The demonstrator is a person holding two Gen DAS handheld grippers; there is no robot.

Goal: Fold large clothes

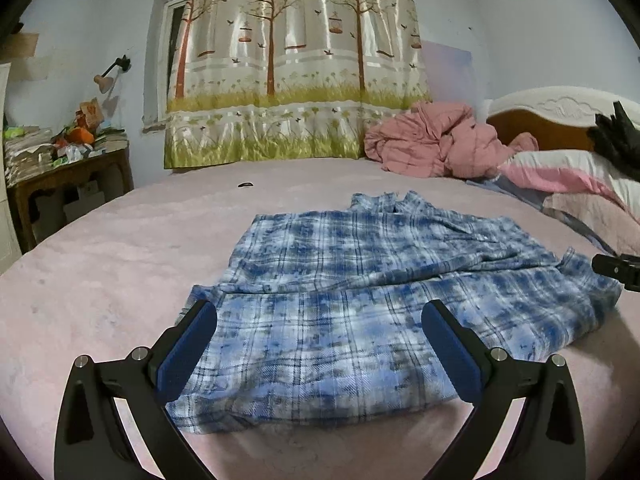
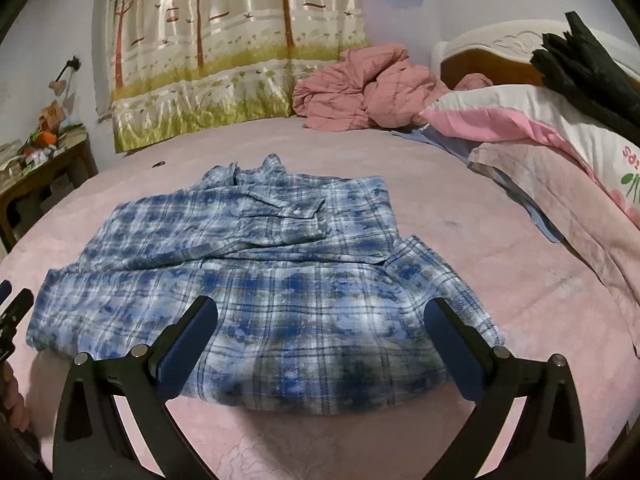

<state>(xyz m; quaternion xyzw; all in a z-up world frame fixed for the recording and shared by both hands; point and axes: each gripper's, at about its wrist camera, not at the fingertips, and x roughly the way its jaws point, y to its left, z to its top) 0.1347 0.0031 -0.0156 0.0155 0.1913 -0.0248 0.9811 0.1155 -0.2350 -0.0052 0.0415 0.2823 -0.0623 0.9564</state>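
Observation:
A blue and white plaid shirt (image 1: 360, 300) lies partly folded on the pink bed sheet (image 1: 100, 280), collar at the far end. It also shows in the right wrist view (image 2: 260, 280), with a sleeve folded across its middle. My left gripper (image 1: 320, 312) is open and empty, hovering over the shirt's near hem at its left side. My right gripper (image 2: 320, 312) is open and empty over the near hem at its right side. The right gripper's tip shows at the edge of the left wrist view (image 1: 618, 270).
A crumpled pink quilt (image 1: 432, 140) and pillows (image 2: 540, 128) lie at the head of the bed, with a black bag (image 2: 592, 64) on top. A cluttered wooden side table (image 1: 64, 176) stands left. A tree-print curtain (image 1: 288, 60) hangs behind. A small dark item (image 1: 245, 185) lies on the sheet.

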